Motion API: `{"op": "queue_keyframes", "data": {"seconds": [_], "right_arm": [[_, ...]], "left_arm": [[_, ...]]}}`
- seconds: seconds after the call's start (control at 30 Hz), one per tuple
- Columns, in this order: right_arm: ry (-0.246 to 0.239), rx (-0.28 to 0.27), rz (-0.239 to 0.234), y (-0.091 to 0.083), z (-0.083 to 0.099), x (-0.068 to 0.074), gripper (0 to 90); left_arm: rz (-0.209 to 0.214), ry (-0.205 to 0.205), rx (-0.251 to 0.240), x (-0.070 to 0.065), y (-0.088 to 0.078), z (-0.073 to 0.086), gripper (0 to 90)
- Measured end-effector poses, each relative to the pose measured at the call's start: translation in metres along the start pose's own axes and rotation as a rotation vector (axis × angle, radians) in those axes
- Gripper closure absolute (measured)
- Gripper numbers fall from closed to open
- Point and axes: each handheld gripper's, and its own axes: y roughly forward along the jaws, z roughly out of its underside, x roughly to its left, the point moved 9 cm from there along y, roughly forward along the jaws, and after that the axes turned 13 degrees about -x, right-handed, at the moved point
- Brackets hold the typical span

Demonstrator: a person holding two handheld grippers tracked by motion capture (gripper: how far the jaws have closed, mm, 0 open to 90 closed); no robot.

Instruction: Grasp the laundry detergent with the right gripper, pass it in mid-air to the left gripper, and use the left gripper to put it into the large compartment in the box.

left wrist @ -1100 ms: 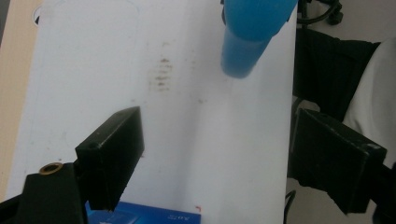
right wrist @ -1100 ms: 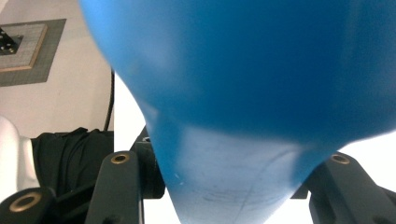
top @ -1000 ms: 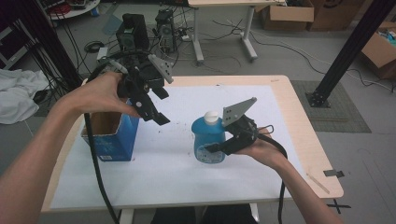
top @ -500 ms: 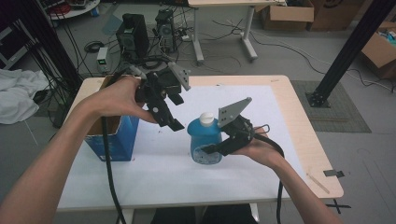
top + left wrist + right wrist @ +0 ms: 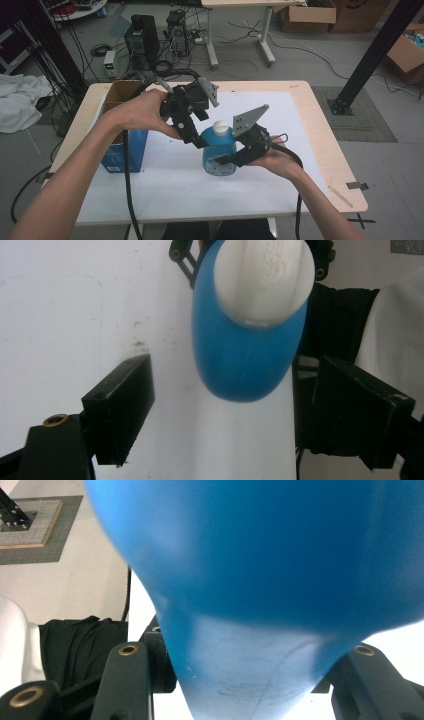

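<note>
The blue bottle (image 5: 219,154) stands upright near the middle of the tabletop (image 5: 310,150), on the white sheet (image 5: 175,185). The right tongs (image 5: 227,159) pinch its lower body from the right side; in the right gripper view the two black jaws press against the narrow blue flank (image 5: 250,605) on either side. The left tongs (image 5: 197,141) come in from the far left with jaws spread, hanging just beside the bottle's shoulder and not touching it.

The step in hand looks like getting the left tongs onto the white cap (image 5: 220,127), likely to open it. To do it well, the right tongs should keep the bottle steady and upright, while the left tongs line up so the cap sits squarely between the pads before they shut. Closing on the rounded blue shoulder instead would probably slip.

The left gripper view looks down the bottle's top: the white cap (image 5: 265,277) lies ahead of and above the spread jaws, nearer the right jaw than the left, so the aim seems to need a small shift. The high view cannot show that offset, but it gives the whole layout, including the open blue box (image 5: 122,150) at the left of the tabletop, well apart from the bottle.
</note>
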Motion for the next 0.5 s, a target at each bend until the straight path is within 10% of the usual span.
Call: {"op": "queue_keyframes", "data": {"seconds": [0.5], "right_arm": [[0.000, -0.001, -0.008, 0.001, 0.001, 0.001, 47.0]], "left_arm": [[0.032, 0.003, 0.003, -0.003, 0.021, -0.001, 17.8]]}}
